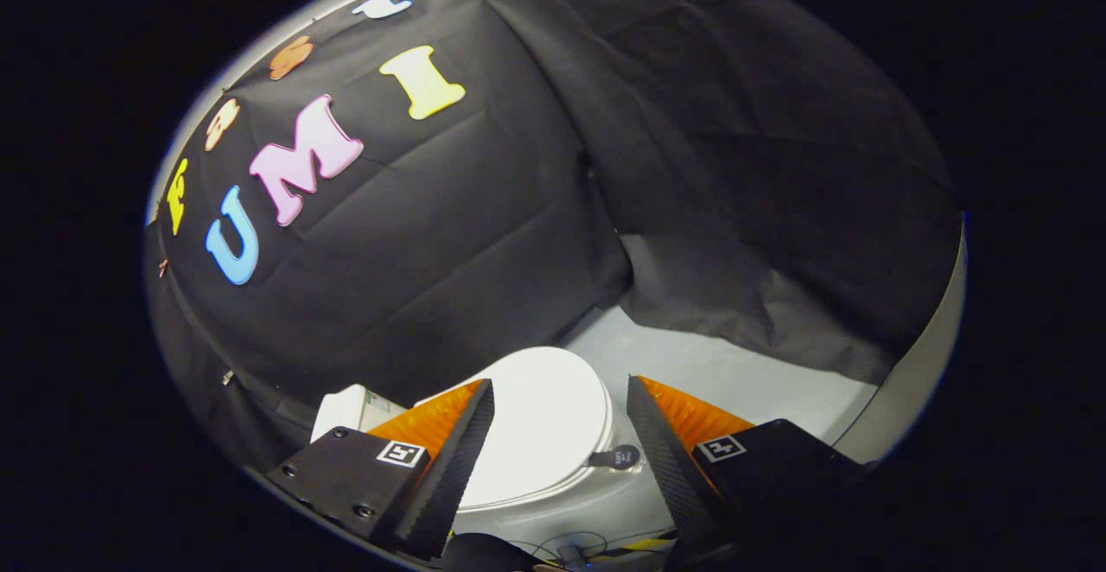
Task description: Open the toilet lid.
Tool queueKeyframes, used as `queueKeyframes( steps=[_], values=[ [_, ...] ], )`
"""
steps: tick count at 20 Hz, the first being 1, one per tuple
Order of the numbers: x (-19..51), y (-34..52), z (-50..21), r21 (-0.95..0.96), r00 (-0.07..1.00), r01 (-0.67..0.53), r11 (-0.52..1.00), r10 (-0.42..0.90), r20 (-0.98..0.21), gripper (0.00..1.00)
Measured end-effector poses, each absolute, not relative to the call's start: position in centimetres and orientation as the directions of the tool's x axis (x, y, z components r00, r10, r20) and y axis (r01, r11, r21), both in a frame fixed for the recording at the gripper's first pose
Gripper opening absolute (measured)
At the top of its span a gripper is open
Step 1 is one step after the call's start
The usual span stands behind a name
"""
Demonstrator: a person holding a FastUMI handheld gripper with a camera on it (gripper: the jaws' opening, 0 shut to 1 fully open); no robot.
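Note:
A white toilet stands below and ahead of my gripper [560, 392], its oval lid [540, 425] lying flat and closed over the bowl. A small dark tab [615, 457] juts from the lid's rim on the side near my right finger. The white cistern [350, 408] sits behind the lid, partly hidden by my left finger. Both fingers [458, 460] are spread wide apart with the lid seen between them, and nothing is held. The gripper hovers above the toilet without touching it.
Black cloth walls hang close behind and to the right of the toilet. A pale floor [734, 373] runs beyond the bowl toward the cloth's hem. Some cables and a small dark object [575, 550] lie below the bowl's near rim.

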State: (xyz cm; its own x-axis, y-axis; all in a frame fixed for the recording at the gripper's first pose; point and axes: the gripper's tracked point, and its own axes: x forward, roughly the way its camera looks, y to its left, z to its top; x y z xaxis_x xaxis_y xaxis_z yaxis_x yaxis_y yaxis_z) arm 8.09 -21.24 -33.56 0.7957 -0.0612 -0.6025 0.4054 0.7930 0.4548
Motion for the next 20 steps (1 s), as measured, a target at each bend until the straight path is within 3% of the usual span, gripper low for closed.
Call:
queueKeyframes(
  steps=[9, 17, 20],
  values=[
    [7.9, -22.0, -47.8, 0.534, 0.657, 0.544, 0.648, 0.067, -0.751, 0.98],
    [7.8, -19.7, -55.4, 0.605, 0.589, 0.592, 0.532, 0.226, -0.775, 0.97],
    [8.1, -18.9, -56.9, 0.620, 0.577, 0.591, 0.516, 0.267, -0.772, 0.92]
  ],
)
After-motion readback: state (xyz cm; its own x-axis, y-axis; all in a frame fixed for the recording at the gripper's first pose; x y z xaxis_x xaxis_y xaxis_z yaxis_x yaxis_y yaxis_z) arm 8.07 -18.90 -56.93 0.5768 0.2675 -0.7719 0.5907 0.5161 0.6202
